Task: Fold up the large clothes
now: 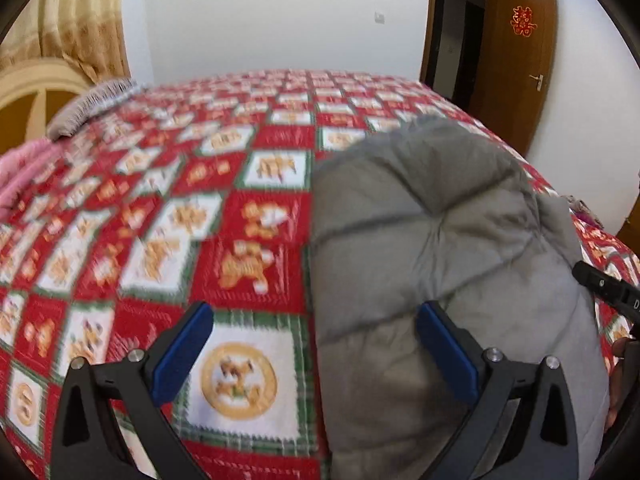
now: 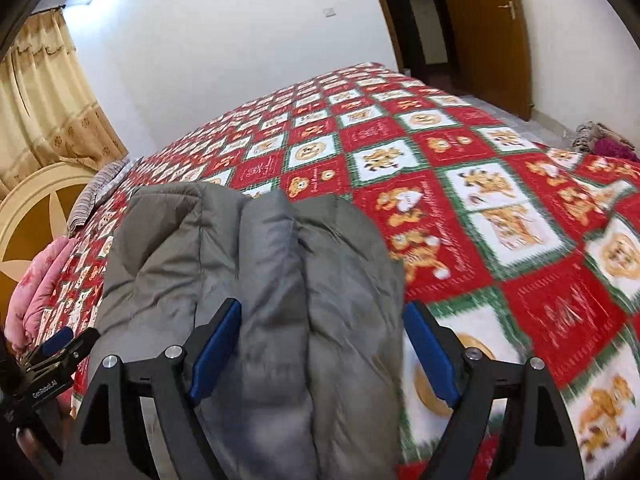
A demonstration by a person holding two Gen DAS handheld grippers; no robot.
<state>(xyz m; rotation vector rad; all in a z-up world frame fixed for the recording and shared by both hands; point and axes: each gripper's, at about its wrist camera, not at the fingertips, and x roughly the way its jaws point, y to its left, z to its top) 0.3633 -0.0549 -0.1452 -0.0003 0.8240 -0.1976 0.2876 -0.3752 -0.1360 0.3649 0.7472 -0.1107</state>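
Observation:
A grey quilted jacket (image 1: pixel 440 240) lies folded into a thick bundle on the red patchwork bedspread (image 1: pixel 160 208). My left gripper (image 1: pixel 314 320) is open: its left finger hangs over the bedspread and its right finger over the jacket's left part, with nothing pinched. In the right wrist view the jacket (image 2: pixel 260 260) runs lengthwise between the fingers of my right gripper (image 2: pixel 324 312), which is open, its blue pads standing off the fabric. The right gripper's tip (image 1: pixel 600 284) shows at the jacket's right side. The left gripper (image 2: pixel 60 344) shows at the jacket's left.
A pink quilt (image 2: pixel 44 280) and a grey striped pillow (image 1: pixel 88 108) lie by the cream headboard (image 2: pixel 36 208). A small heap of clothes (image 2: pixel 604 140) sits past the bed's right corner. A wooden door (image 1: pixel 516 60) stands open beyond the bed.

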